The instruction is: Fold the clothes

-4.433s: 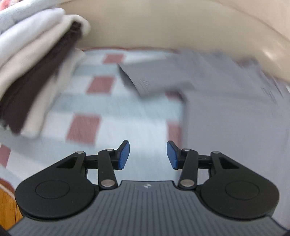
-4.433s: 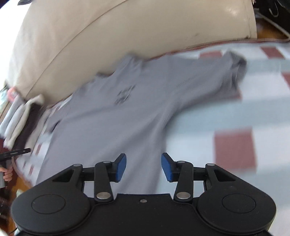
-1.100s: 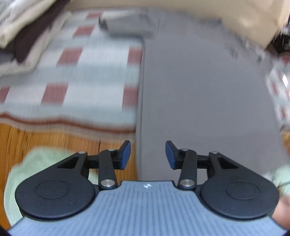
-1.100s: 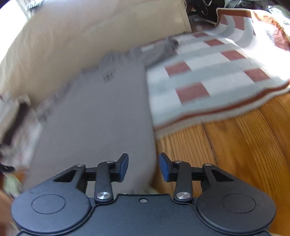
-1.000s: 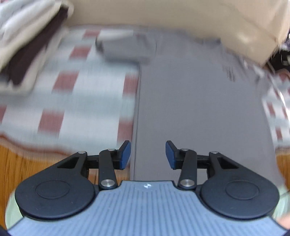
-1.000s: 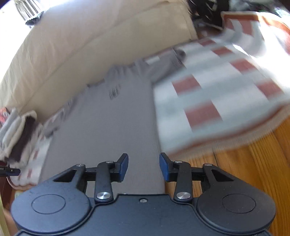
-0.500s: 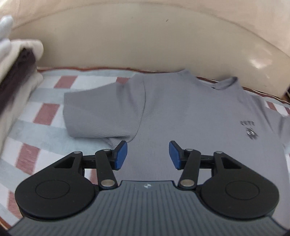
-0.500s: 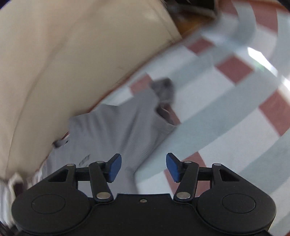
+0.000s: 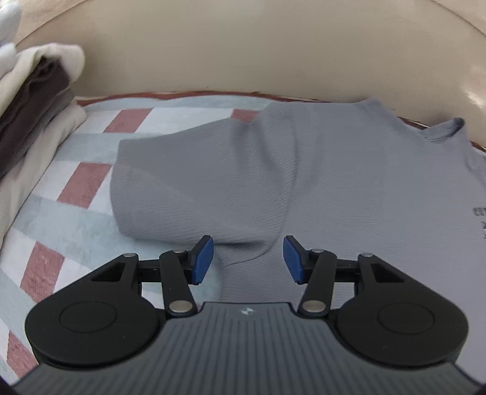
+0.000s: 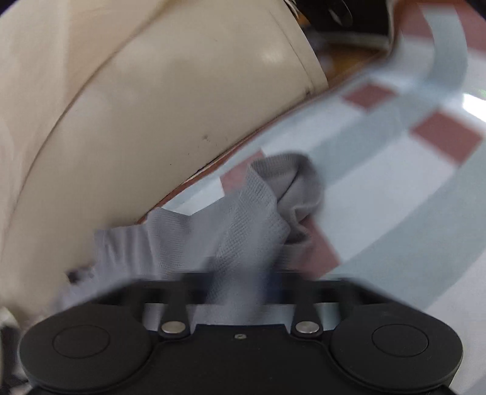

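Observation:
A grey T-shirt (image 9: 349, 188) lies flat on a checked rug (image 9: 76, 218), collar toward the sofa. My left gripper (image 9: 247, 261) is open, its blue pads just above the armpit fold below the left sleeve (image 9: 182, 188). In the right wrist view my right gripper (image 10: 240, 285) is blurred; its fingers are closed on the bunched right sleeve (image 10: 243, 218), which rises in a ridge between them. The sleeve cuff (image 10: 297, 185) curls beyond it.
A cream leather sofa base (image 9: 243, 51) runs along the rug's far edge, also in the right wrist view (image 10: 152, 100). A stack of folded clothes (image 9: 33, 100) sits at the left. Wood floor and dark objects (image 10: 343, 18) lie past the sofa's end.
Both grippers moved forward from the shirt's hem to its shoulders. The right gripper went from open to closed on the right sleeve. The left gripper came closer to the left sleeve and stays open.

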`<state>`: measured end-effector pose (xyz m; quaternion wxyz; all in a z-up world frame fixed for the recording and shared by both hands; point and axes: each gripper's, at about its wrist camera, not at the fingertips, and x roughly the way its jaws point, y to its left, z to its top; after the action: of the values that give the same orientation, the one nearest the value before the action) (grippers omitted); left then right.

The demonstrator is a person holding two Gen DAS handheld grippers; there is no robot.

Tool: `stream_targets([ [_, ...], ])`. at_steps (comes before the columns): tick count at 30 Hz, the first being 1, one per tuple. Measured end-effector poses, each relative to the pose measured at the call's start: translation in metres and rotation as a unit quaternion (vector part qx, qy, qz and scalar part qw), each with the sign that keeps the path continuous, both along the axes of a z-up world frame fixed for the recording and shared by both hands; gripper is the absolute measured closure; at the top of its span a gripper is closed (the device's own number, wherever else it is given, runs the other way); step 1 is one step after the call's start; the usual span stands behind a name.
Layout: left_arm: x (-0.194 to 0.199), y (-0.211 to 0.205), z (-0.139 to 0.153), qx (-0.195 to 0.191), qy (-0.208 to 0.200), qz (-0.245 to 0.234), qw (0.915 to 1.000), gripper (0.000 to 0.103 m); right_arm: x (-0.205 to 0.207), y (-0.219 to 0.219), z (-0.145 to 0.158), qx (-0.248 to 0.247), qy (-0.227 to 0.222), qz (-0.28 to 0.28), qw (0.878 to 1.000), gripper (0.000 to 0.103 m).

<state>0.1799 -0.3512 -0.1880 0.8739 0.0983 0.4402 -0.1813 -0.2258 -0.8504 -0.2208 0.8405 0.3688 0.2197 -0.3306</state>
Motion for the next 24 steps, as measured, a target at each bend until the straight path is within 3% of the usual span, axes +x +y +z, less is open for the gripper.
stream_targets([
  [3,0.000,0.009,-0.009,0.003,0.016,0.014,0.9998,0.053,-0.025,0.011,0.011,-0.005,0.013,-0.019,1.000,0.098],
  [7,0.003,0.021,-0.014,-0.001,0.028,0.034,0.9990,0.048,-0.032,0.002,-0.007,0.012,0.090,-0.058,0.994,0.096],
  [10,0.007,0.032,-0.009,-0.009,0.031,0.056,0.9979,0.048,-0.031,0.000,0.008,0.025,0.108,-0.071,0.991,0.090],
  [13,0.015,0.048,-0.001,-0.027,0.029,0.084,0.9957,0.048,0.005,0.018,0.057,-0.051,0.121,-0.041,0.991,0.085],
  [17,0.028,0.072,0.007,-0.043,0.020,0.128,0.9906,0.048,0.081,0.062,0.115,-0.059,0.049,0.084,0.993,0.073],
  [19,0.037,0.086,0.009,-0.082,0.042,0.158,0.9830,0.048,0.123,0.093,0.130,-0.049,0.012,0.151,0.987,0.066],
  [22,0.049,0.103,0.003,-0.171,0.096,0.181,0.9637,0.048,0.178,0.143,0.130,-0.036,-0.021,0.240,0.970,0.062],
  [24,0.055,0.104,-0.001,-0.184,0.098,0.186,0.9600,0.048,0.206,0.176,0.113,-0.028,-0.029,0.286,0.958,0.062],
])
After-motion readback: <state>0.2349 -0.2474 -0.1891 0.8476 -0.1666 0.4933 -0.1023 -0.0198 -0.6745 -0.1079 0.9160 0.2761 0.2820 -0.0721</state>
